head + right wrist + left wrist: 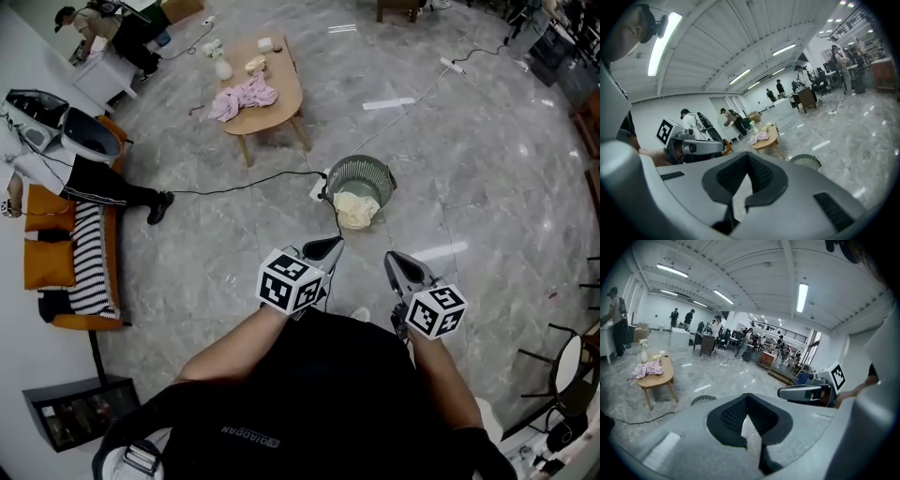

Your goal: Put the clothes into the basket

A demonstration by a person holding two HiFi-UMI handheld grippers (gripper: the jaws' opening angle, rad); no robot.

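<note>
A pink garment (246, 97) lies on the low wooden table (281, 103) across the room; it also shows in the left gripper view (648, 370) and the right gripper view (760, 136). A grey mesh basket (361, 174) stands on the floor between me and the table, with a pale yellow garment (356, 209) spilling over its near rim. My left gripper (325, 249) and right gripper (397, 266) hang side by side in front of my body, short of the basket. Both are shut with nothing in them (747, 397) (747, 157).
A black cable (234, 183) runs over the marble floor to a power strip by the basket. An orange sofa (47, 267) and a seated person's leg (117, 192) lie left. A vase (223, 68) stands on the table. A black chair (562, 361) is at right.
</note>
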